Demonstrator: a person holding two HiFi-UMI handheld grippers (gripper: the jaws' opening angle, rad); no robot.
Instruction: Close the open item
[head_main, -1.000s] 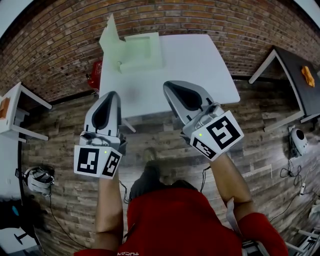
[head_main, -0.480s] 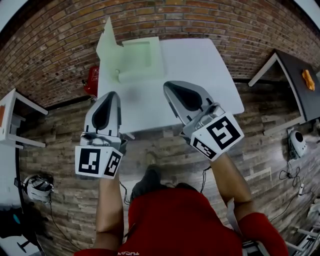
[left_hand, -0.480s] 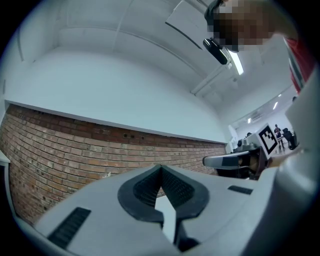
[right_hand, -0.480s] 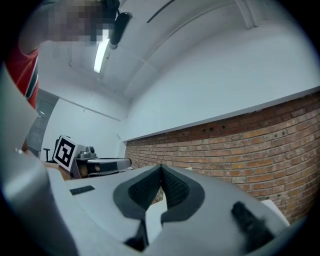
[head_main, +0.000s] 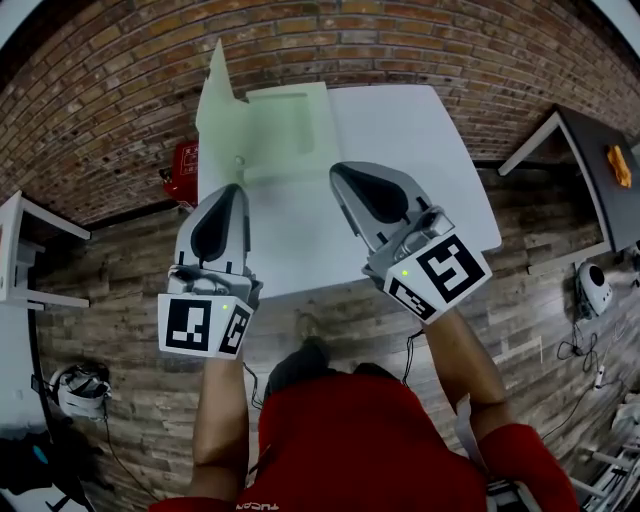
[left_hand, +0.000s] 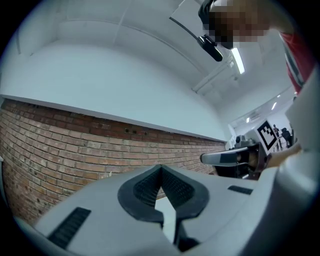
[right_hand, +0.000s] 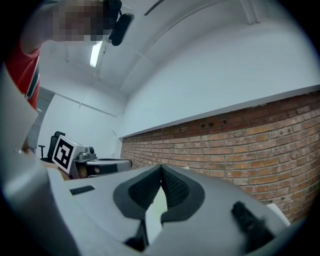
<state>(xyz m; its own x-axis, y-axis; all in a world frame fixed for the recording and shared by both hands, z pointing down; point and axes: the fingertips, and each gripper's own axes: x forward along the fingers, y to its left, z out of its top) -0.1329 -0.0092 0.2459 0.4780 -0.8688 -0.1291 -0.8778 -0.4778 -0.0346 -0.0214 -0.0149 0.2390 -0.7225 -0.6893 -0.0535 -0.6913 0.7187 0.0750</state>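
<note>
**Holding both grippers clenched over the near table edge, box open ahead**

Head view: the person's forearms reach up the frame from the bottom, side by side. The left gripper (head_main: 236, 192) and right gripper (head_main: 345, 172) both point toward the brick wall (head_main: 120, 90) at the top. Each gripper's tip lies over the near part of the white table (head_main: 420, 150). The pale green box (head_main: 285, 125) sits on the table's upper left corner. Its lid (head_main: 215, 85) stands upright along its left side, and the box is just above the left gripper's tip. Bare tabletop lies to the right of the box and between the two grippers. A red object (head_main: 182, 165) sits on the floor just left of the table edge.

Left gripper view: the left gripper (left_hand: 161, 170) has its jaws pressed together at the tips, with nothing between the pads. It looks level at the brick wall (left_hand: 75, 145). The right gripper (left_hand: 232, 157) shows at centre right, well apart.

Right gripper view: the right gripper (right_hand: 160, 169) is likewise clenched and empty. The left gripper (right_hand: 102, 164) is at centre left and the brick wall (right_hand: 240, 145) fills the right. Only the head view shows the box and the table edges.
</note>
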